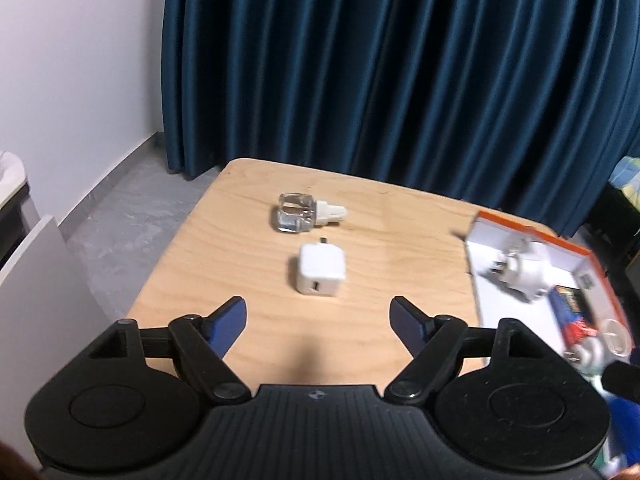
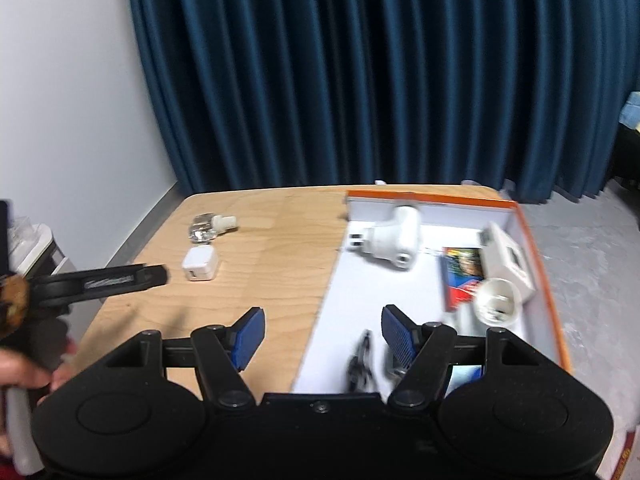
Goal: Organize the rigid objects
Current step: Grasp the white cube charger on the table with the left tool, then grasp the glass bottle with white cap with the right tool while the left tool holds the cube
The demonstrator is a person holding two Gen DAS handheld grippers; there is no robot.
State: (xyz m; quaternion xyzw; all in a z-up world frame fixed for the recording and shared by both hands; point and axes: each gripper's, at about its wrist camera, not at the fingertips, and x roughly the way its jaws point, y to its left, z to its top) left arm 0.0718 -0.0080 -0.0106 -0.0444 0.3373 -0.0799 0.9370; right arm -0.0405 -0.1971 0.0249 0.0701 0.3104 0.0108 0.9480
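Observation:
A white cube charger (image 1: 320,274) (image 2: 200,265) lies on the wooden table (image 1: 248,240) (image 2: 280,232), with a clear glass bottle with a white cap (image 1: 306,213) (image 2: 212,226) on its side just behind it. My left gripper (image 1: 318,316) hangs open a short way in front of the charger, nothing between its blue pads. My right gripper (image 2: 322,334) is open and empty above the left edge of the orange-rimmed box (image 2: 540,240) (image 1: 532,234). Seen from the right wrist, the left gripper's black finger (image 2: 108,278) reaches in from the left near the charger.
The box holds a white plug adapter (image 2: 390,242) (image 1: 520,274), a white cup-like socket (image 2: 496,300), a white carton (image 2: 510,258), a colourful card (image 2: 462,274) and a small dark item (image 2: 360,364). A blue curtain hangs behind the table; a hand (image 2: 24,368) shows at far left.

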